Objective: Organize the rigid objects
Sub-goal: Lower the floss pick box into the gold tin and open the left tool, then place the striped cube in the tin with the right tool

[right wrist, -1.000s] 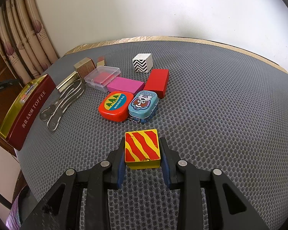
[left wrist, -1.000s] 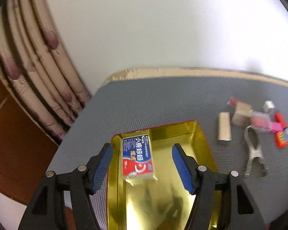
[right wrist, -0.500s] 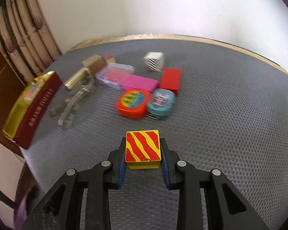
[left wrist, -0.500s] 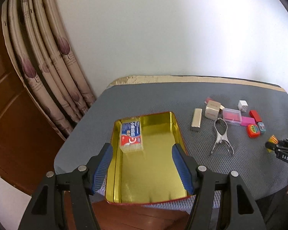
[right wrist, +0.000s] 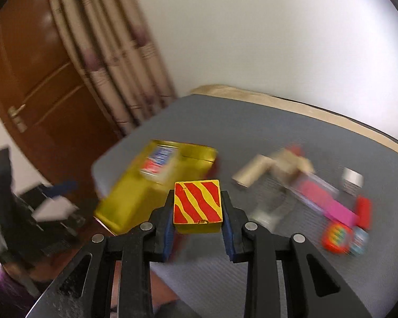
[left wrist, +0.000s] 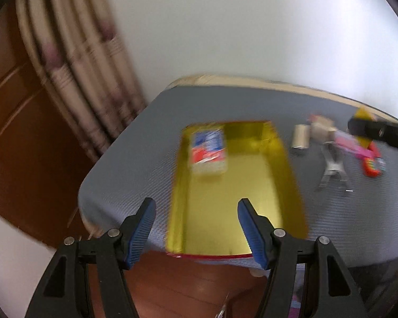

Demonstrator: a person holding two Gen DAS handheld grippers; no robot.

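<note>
Surface [left wrist: 225, 106]: grey mesh mat, motion-blurred in both views. Tin [left wrist: 233, 190]: open gold tray w/ red outer wall, at the surface's near-left edge, its near end at or just over the edge; a blue-red packet [left wrist: 208, 151] lies in its far-left corner. Clutter grp, well right of tin: silver bar [left wrist: 301, 139], metal clip [left wrist: 331, 167], pink box [right wrist: 329, 204], red tin [right wrist: 335, 238].

R gripper [right wrist: 197, 218]: pinching a red-yellow striped block [right wrist: 197, 202] betw. blue pads, held in air above surface, near tin's right side. L gripper [left wrist: 196, 228]: spread wide, nothing in it, hovering over tin's near end.

Risks (judged): fast swing could let block slip in the pads; a drop short of tin lands it on mat or floor; a block set down hard at tin's near end may tip the tin off the edge; L gripper sits in the drop path, so collision poss.
</note>
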